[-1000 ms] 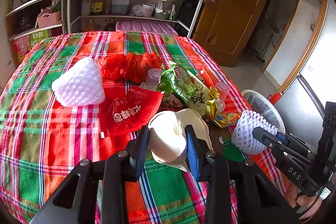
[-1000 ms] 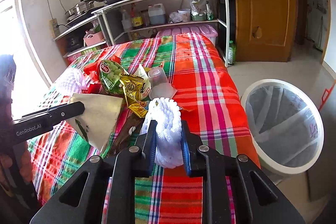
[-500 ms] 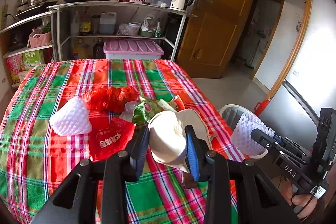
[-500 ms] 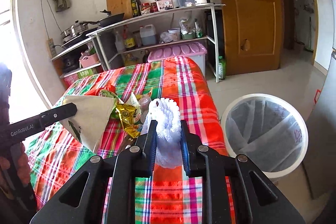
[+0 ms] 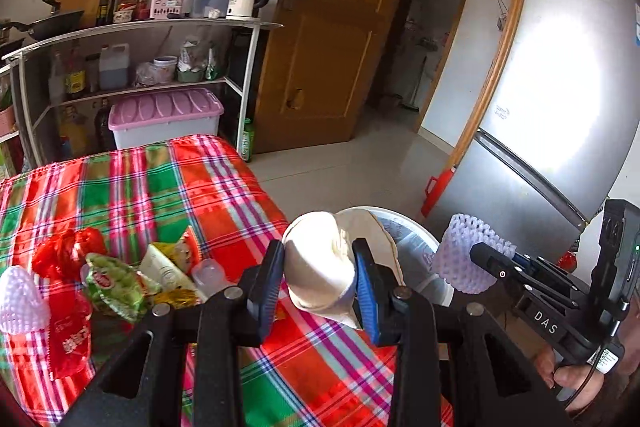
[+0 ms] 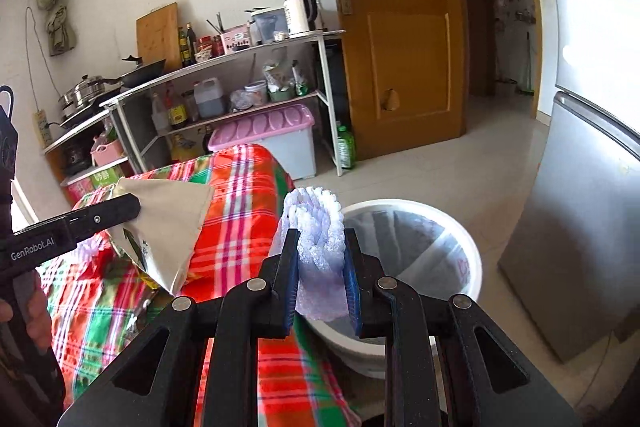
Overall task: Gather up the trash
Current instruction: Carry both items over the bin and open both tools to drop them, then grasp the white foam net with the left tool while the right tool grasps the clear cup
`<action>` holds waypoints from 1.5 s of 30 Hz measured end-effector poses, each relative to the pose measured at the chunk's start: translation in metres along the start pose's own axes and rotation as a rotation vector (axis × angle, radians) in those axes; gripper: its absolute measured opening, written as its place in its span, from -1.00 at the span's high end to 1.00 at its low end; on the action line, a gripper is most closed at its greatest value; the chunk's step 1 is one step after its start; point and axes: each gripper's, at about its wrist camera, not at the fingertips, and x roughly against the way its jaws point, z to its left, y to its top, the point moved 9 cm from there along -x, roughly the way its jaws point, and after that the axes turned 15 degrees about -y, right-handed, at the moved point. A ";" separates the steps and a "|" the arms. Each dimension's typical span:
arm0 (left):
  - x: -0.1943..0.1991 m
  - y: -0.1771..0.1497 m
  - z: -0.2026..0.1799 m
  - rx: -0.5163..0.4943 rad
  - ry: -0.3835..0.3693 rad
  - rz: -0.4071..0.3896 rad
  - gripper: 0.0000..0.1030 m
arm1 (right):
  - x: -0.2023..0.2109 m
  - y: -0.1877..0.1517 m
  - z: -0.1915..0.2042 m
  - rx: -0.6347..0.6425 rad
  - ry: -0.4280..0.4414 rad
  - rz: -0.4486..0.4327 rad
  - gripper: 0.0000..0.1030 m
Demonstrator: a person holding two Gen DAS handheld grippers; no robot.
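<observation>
My left gripper (image 5: 320, 267) is shut on a beige paper bag (image 5: 320, 263), held above the table's right edge, just before the white trash bin (image 5: 416, 247). The bag also shows in the right wrist view (image 6: 168, 219). My right gripper (image 6: 320, 263) is shut on a white foam fruit net (image 6: 316, 243), held over the near rim of the bin (image 6: 468, 255). The net also shows in the left wrist view (image 5: 464, 255). More trash lies on the plaid table (image 5: 180, 183): a green snack packet (image 5: 116, 283), a red wrapper (image 5: 68, 339), a red plastic bag (image 5: 68, 251), another foam net (image 5: 20, 303).
A metal shelf rack (image 6: 240, 67) with bottles and cookware stands at the far wall, a pink-lidded box (image 6: 264, 131) below it. A silver fridge (image 6: 580, 227) stands right of the bin. A wooden door (image 6: 400, 47) is behind. Tiled floor lies between.
Both grippers have lifted and swung right, away from the trash pile toward the bin. Each still holds its item. The bin is now close under the right gripper.
</observation>
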 end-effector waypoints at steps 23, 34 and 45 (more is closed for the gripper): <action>-0.141 -0.040 -0.027 0.019 -0.006 0.246 0.27 | -0.098 -0.042 -0.081 -0.023 -0.149 0.187 0.57; -0.151 -0.045 -0.016 0.035 0.027 0.280 0.13 | -0.116 -0.053 -0.081 -0.002 -0.163 0.233 0.00; -0.122 -0.033 -0.018 0.042 0.012 0.222 -0.33 | -0.097 -0.046 -0.075 -0.028 -0.157 0.199 0.00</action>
